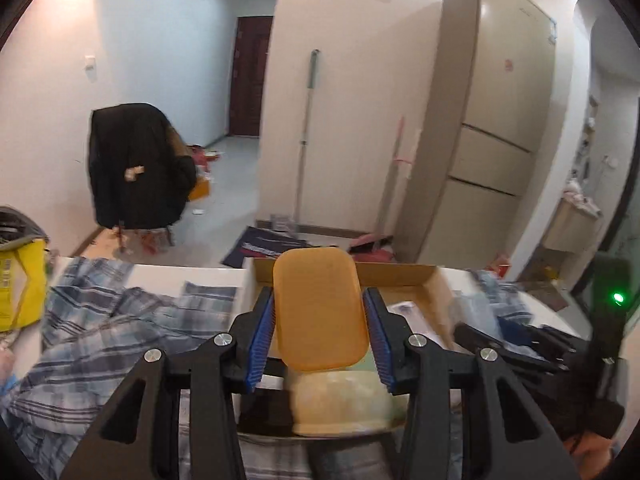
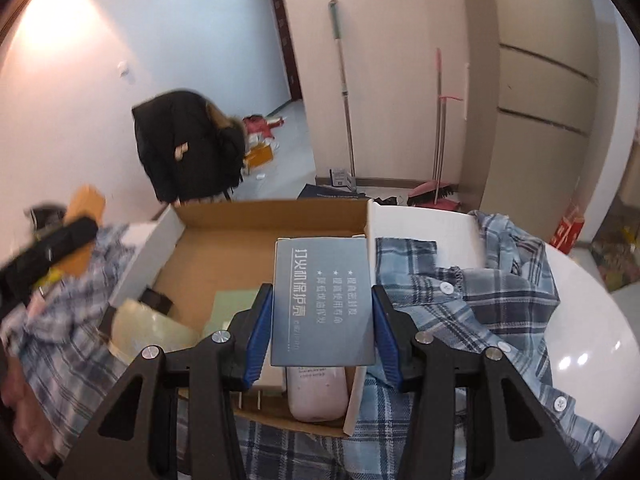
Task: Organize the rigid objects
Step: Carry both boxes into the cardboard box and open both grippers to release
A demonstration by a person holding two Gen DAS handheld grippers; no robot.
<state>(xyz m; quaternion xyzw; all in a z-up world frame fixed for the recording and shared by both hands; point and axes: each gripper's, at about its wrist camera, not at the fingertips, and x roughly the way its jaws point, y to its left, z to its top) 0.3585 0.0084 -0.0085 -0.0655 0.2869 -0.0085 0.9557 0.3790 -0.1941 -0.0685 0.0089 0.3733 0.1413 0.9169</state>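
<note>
In the left wrist view my left gripper (image 1: 319,296) is shut on an orange rounded plastic lid (image 1: 316,332), its blue pads pressing both long sides. A pale yellow translucent container (image 1: 344,404) lies just under it, in front of an open cardboard box (image 1: 400,276). In the right wrist view my right gripper (image 2: 322,289) is shut on a grey-blue printed carton (image 2: 320,264), held over the cardboard box (image 2: 224,256). Inside that box lie a pink bottle (image 2: 318,392), a green flat piece (image 2: 232,308) and the pale container (image 2: 152,332).
A blue plaid shirt (image 2: 460,300) is spread around the box on a white round table (image 2: 592,320). A yellow bag (image 1: 20,292) stands at the table's left end. Beyond are a chair draped with a black coat (image 1: 140,168), a mop (image 1: 306,120) and a fridge (image 1: 500,120).
</note>
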